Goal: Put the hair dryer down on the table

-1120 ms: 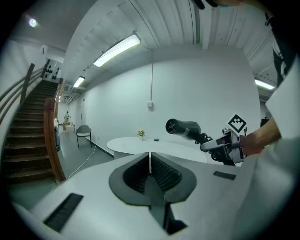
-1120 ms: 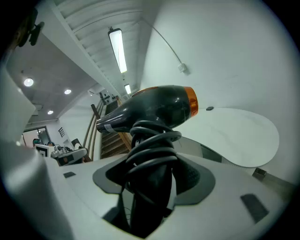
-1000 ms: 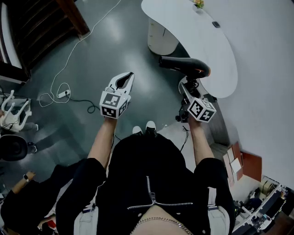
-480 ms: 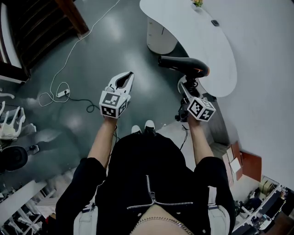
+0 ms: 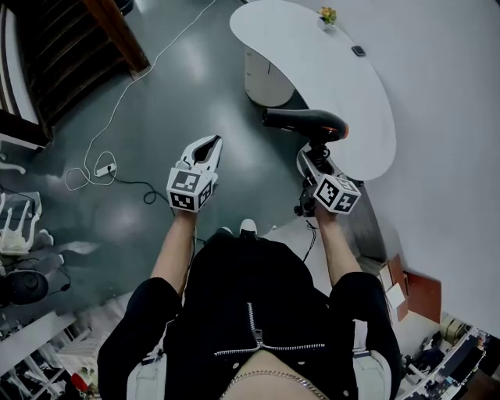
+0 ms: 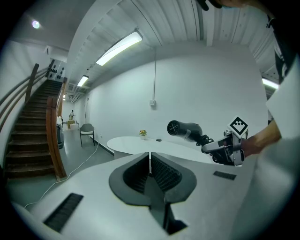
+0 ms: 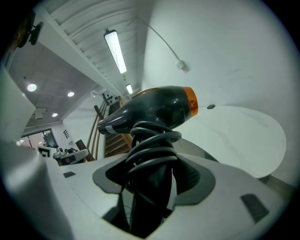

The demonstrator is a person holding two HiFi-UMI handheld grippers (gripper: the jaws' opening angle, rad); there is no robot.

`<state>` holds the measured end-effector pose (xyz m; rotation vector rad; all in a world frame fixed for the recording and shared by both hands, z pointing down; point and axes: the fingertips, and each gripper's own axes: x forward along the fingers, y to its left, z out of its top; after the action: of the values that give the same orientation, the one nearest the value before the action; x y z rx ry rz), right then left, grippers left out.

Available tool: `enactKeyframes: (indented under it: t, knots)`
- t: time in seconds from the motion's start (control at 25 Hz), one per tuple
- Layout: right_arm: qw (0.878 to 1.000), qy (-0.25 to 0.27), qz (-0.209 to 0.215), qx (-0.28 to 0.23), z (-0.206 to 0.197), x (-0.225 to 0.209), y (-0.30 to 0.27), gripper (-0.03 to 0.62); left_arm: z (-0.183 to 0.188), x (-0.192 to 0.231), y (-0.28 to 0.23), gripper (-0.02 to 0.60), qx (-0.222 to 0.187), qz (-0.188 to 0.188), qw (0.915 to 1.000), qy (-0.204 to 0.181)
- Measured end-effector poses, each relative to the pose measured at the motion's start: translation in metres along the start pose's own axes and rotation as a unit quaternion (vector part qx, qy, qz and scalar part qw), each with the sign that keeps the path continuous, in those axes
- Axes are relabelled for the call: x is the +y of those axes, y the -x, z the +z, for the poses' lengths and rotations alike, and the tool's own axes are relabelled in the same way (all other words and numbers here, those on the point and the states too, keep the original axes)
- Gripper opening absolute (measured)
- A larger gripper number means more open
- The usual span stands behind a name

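Note:
A black hair dryer [image 5: 303, 123] with an orange rear end hangs in the air beside the near edge of the curved white table [image 5: 344, 86], its barrel lying level and pointing left. My right gripper [image 5: 312, 154] is shut on its handle, which has the cord coiled round it [image 7: 151, 140]. In the right gripper view the dryer [image 7: 150, 110] fills the middle and the table [image 7: 239, 133] spreads behind it. My left gripper [image 5: 208, 145] is held over the floor to the left, shut and holding nothing. Its tips meet in the left gripper view [image 6: 150, 158], which also shows the dryer [image 6: 183, 129].
A small potted plant [image 5: 327, 14] and a dark flat object [image 5: 357, 51] lie at the table's far end. The table stands on a round pedestal [image 5: 266, 74]. A cable with a power strip [image 5: 101, 168] trails across the floor. A wooden staircase [image 5: 70, 39] rises at left.
The table has come closer and lower in the head view. Both grippers keep their pose and hold; the dryer now sits nearer the table's edge.

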<state>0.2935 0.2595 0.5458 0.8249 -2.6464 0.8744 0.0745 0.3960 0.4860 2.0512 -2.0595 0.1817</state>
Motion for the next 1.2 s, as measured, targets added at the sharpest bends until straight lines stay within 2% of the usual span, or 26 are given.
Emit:
enactKeyframes:
  t: [0.36,0.6,0.84,1.2]
  knots:
    - [1.000,-0.002,0.013,0.000,0.029,-0.020,-0.029,0.270,0.007,0.011,-0.024,0.028,0.009,0.018,0.9998,-0.001]
    - [1.000,-0.016,0.002,-0.006,0.050,-0.029,-0.060,0.270,0.022,0.034,-0.056,0.028,0.014,0.006,0.9999,-0.008]
    - [1.000,-0.013,-0.012,-0.021,0.081,-0.033,-0.110,0.270,0.037,0.075,-0.118,0.028,0.013,-0.034,0.9992,-0.017]
    - [0.997,-0.026,-0.047,-0.049,0.147,-0.040,-0.183,0.270,0.086,0.134,-0.223,0.028,0.001,-0.095,0.9949,-0.034]
